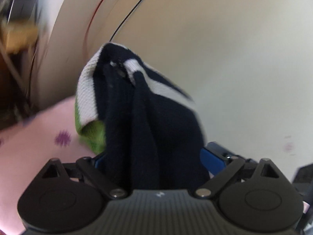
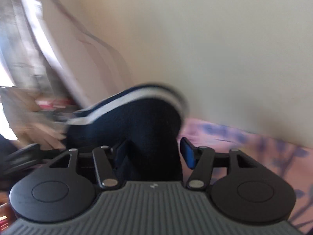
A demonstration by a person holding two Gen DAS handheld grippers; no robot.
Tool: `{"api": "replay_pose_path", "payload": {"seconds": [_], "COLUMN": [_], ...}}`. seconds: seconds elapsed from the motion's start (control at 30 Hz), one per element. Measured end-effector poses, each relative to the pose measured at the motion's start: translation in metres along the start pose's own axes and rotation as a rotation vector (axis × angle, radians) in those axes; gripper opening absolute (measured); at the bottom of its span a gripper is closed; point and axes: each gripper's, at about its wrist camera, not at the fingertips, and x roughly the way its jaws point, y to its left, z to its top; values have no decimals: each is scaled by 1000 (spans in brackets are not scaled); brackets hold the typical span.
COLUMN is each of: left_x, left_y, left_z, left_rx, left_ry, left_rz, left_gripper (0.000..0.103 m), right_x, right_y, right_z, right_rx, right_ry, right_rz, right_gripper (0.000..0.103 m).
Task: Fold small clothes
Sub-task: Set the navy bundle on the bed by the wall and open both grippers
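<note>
The left gripper carried a bunched navy, white and green knit garment that filled the middle of the left wrist view. Its jaws stood wide, with one blue pad showing bare at lower right beside the cloth. Whether the pads pressed on the fabric or it merely draped between them could not be told, since the cloth hid the left-hand pad almost wholly.

In the blurred right wrist view, the right gripper had a dark fold with a white stripe rising between its jaws. The right-hand blue pad stood just clear of the cloth, so that grip looked loose or released.

A pink patterned sheet lay at lower left, a pale wall behind.

Both ends seemed lifted together, probably to carry the piece or bring its edges together for a fold.
</note>
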Motion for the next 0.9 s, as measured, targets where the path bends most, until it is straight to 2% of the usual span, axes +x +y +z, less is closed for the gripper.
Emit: {"api": "replay_pose_path", "payload": {"seconds": [0.07, 0.13, 0.2, 0.3, 0.37, 0.43, 0.53, 0.67, 0.8, 0.9], "left_x": [15, 12, -7, -51, -79, -98, -108, -109, -112, -117], "left_y": [10, 13, 11, -2, -17, -30, -39, -47, -53, -58], "left_z": [-10, -20, -31, -60, -91, -127, -170, -212, -237, -246], "left_rx": [-47, -58, -54, -3, 62, 127, 188, 245, 232, 249], "left_ry": [38, 32, -21, -146, -230, -281, -278, -257, -230, -252], "left_rz": [23, 12, 11, 50, 111, 161, 216, 329, 399, 437], "left_gripper": [88, 87, 87, 91, 99, 99, 99, 99, 99, 100], "right_x": [-3, -21, -44, -84, -110, -134, -160, -195, -218, -225], "right_y": [-7, -7, -7, -21, -29, -35, -31, -29, -17, -14], "right_z": [-19, -38, -56, -84, -108, -133, -167, -191, -206, -212], "right_rx": [0, -55, -103, -79, -37, 5, 31, 76, 39, 11], "right_ry": [1, -12, -34, -29, -14, 7, 32, 22, 2, -13], "right_rz": [16, 4, -8, 30, 41, 49, 17, 0, -23, -45], "right_gripper": [62, 62, 62, 62, 62, 62, 62, 63, 72, 74]}}
